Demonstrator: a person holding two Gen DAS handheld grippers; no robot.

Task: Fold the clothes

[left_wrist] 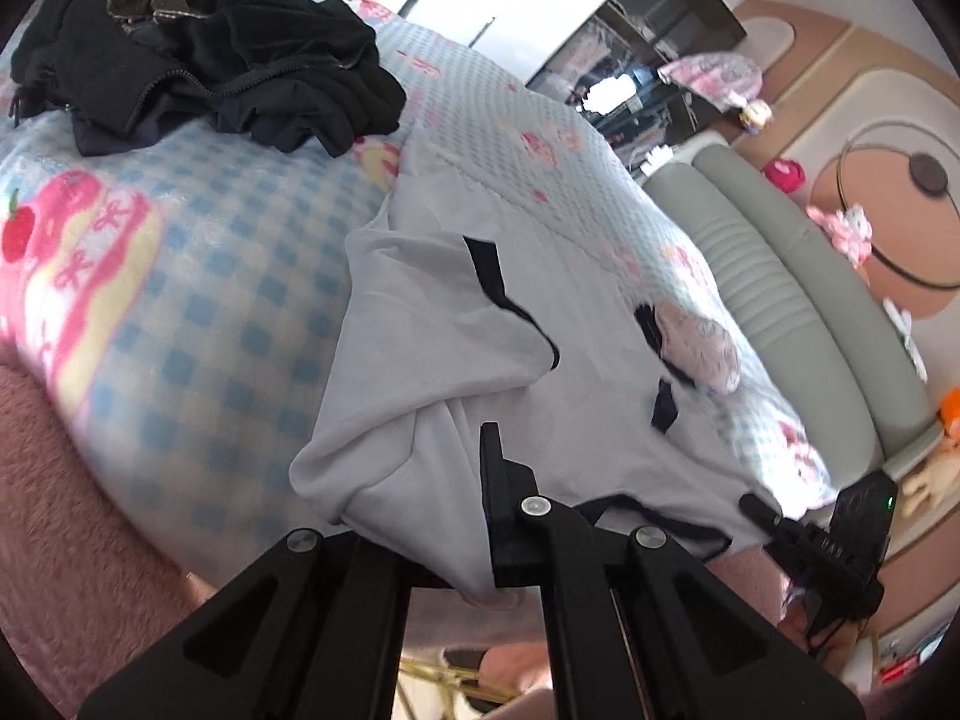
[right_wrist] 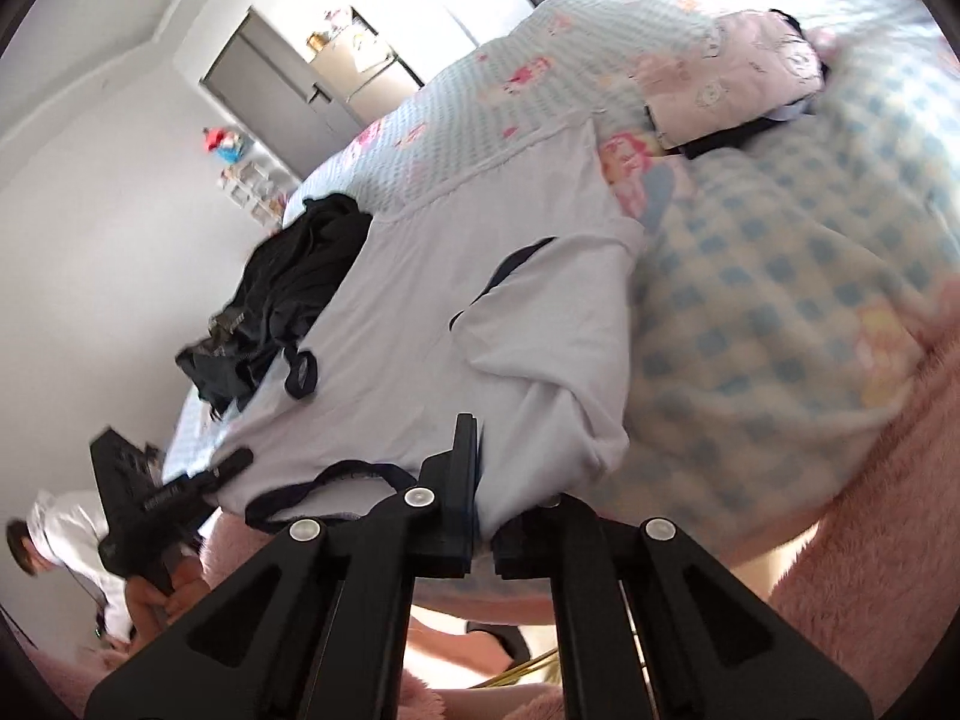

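The left gripper (left_wrist: pixel 489 450) was clamped shut on the near hem of a white T-shirt with dark trim (left_wrist: pixel 432 324), pinching a fold of cloth. The right gripper (right_wrist: pixel 465 450) was likewise closed on the same hem, further along it, beside the dark-edged neckline. The T-shirt lay spread over the bed (left_wrist: pixel 198 276), on a blue-checked blanket with pink prints, its near edge lifted off the mattress. A heap of black clothes (left_wrist: pixel 204 54) sat on the bed behind it, well apart. A folded pink patterned garment (right_wrist: pixel 738 72) rested near the pillow end.
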